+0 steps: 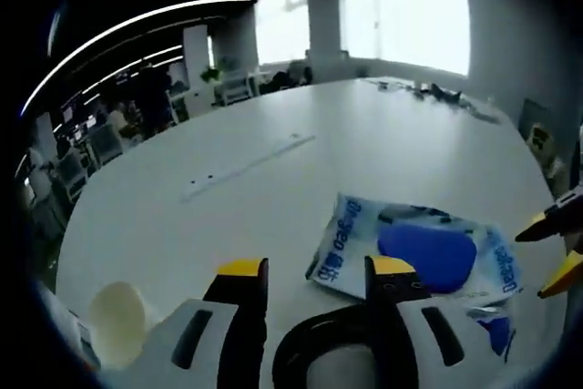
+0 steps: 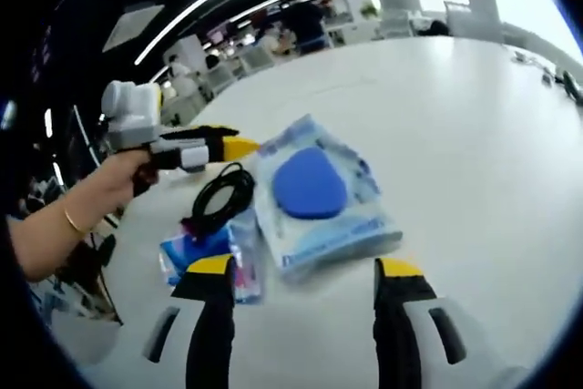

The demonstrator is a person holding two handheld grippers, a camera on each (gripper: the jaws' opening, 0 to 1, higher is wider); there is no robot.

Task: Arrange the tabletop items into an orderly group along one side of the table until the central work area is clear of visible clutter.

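Note:
A blue-and-white plastic packet (image 1: 419, 248) (image 2: 314, 193) with a dark blue oval inside lies flat on the white table (image 1: 364, 152) (image 2: 474, 134). Beside it are a coiled black cable (image 1: 305, 348) (image 2: 219, 198) and a small blue packet (image 1: 496, 330) (image 2: 200, 252). My left gripper (image 1: 317, 267) (image 2: 239, 146) is open, its jaws on either side of the cable loop just short of the big packet. My right gripper (image 2: 303, 267) is open above the table, with the big packet's near edge between its jaws. Its yellow tips (image 1: 551, 248) come in from the right in the left gripper view.
A person's hand (image 2: 100, 193) with a bracelet holds the left gripper. A long narrow strip (image 1: 246, 166) runs across the tabletop's middle. Small dark items (image 1: 428, 90) lie at the far edge. A pale rounded object (image 1: 117, 321) is near the left jaw. Office chairs and people stand beyond.

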